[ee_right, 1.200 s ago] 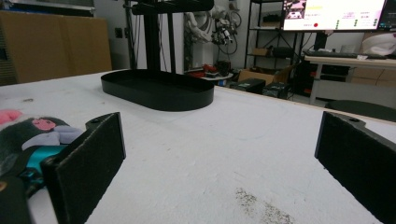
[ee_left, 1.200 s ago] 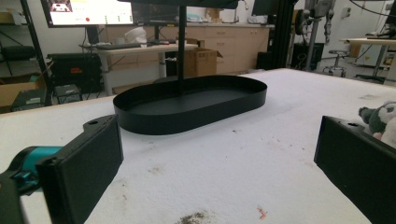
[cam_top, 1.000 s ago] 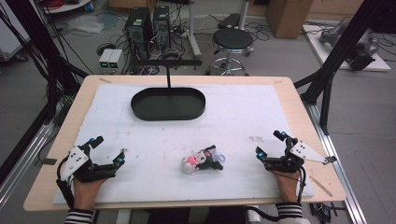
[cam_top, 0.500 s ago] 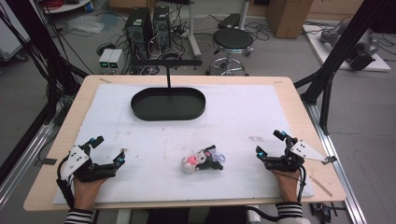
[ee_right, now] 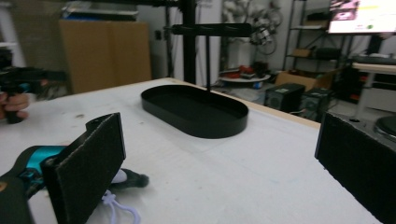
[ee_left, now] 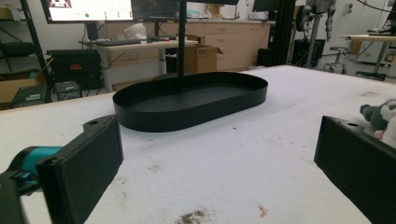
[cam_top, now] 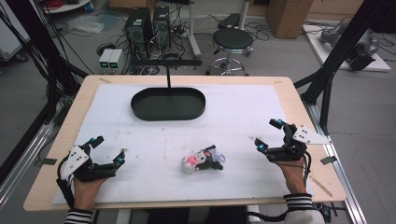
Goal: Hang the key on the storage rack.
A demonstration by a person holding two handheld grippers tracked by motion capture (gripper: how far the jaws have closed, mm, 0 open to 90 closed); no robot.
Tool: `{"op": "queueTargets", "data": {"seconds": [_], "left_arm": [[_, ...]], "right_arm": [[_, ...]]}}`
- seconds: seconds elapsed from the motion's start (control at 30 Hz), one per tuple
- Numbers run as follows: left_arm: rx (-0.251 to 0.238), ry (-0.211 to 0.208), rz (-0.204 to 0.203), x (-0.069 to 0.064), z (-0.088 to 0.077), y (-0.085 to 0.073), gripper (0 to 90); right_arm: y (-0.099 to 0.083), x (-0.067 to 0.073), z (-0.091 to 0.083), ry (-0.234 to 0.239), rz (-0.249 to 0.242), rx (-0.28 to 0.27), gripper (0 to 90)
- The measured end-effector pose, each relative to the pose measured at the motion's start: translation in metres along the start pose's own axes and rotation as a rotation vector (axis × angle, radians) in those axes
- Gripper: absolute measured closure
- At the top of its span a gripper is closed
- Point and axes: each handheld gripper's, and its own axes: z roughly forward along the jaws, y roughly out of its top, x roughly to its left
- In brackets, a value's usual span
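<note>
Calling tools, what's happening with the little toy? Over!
Left tool open, right tool open. Small grey-and-pink plush toy lies untouched between them. Nothing in the way.

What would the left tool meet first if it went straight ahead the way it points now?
Probably the black oval tray: the left tool, jaws wide open, looks straight at its near wall over bare white mat. The plush toy sits off to one side, likely outside that line, though depth is hard to judge.

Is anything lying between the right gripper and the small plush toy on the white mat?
No. In the high view, only bare white mat separates the right gripper from the small plush toy.
</note>
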Motion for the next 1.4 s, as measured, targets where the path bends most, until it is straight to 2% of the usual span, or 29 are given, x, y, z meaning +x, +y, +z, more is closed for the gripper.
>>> {"op": "queueTargets", "data": {"seconds": [0.17,0.3,0.6,0.7,0.9,1.03,1.1,1.23,1.4], "left_arm": [[-0.001,0.0,0.002,0.0,0.0,0.0,1.7],[-0.001,-0.001,0.002,0.0,0.0,0.0,1.7],[0.003,0.0,0.003,0.0,0.001,0.0,1.7],[0.006,-0.002,0.003,0.0,0.001,0.0,1.7],[0.01,-0.001,0.004,0.0,0.001,0.0,1.7],[0.009,-0.004,0.001,0.0,0.001,0.0,1.7],[0.008,-0.002,0.001,0.0,0.001,0.0,1.7],[0.011,-0.002,0.004,0.0,0.001,0.0,1.7],[0.015,-0.004,0.006,0.0,0.002,0.001,1.7]], "right_arm": [[0.026,0.003,0.018,0.08,-0.067,0.072,0.7],[0.042,0.01,0.035,0.149,-0.101,0.142,0.7],[0.059,0.023,0.076,0.295,-0.173,0.305,0.7],[0.06,0.027,0.088,0.329,-0.18,0.353,0.8],[0.057,0.032,0.11,0.399,-0.226,0.452,0.8],[0.055,0.037,0.121,0.429,-0.257,0.496,0.8],[0.054,0.039,0.126,0.44,-0.257,0.509,0.8],[0.048,0.043,0.134,0.475,-0.264,0.554,0.8],[0.036,0.052,0.146,0.538,-0.298,0.643,0.8]]}}
